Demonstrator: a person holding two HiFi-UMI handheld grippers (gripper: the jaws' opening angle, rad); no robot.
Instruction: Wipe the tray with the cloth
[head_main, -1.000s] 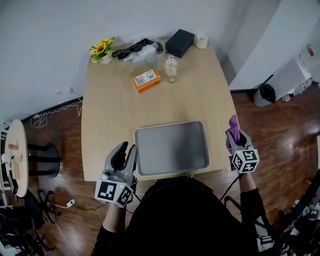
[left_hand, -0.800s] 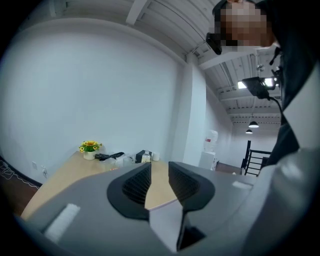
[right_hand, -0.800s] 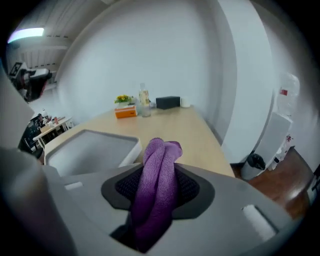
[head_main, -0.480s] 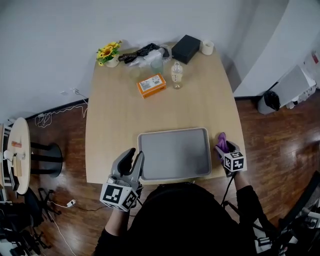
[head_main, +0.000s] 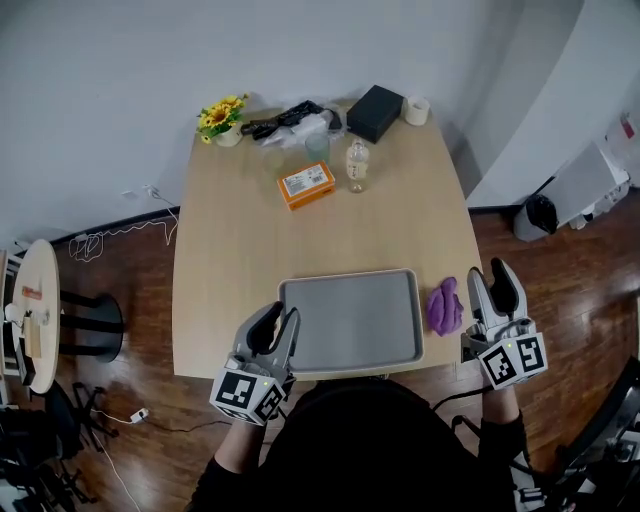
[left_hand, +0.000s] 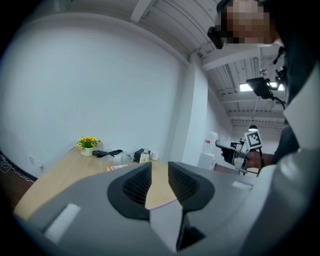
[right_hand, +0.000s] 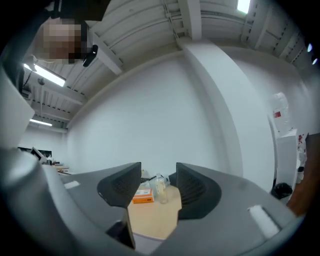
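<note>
Desk (head_main: 220, 250) in a bare white-walled room, gray tray (head_main: 350, 320) at its front edge, clutter kept to the far edge. Purple cloth (head_main: 445, 306) lay bunched on the desk between the tray's right rim and the desk's right edge. Right gripper (head_main: 490, 275) hung just beside it, jaws closing with nothing between them. Left gripper (head_main: 280, 322) sat at the tray's front-left corner, jaws narrowly apart, empty. My read: no wiping under way. Next move called for getting the right jaws over the cloth, then pinching it.
</note>
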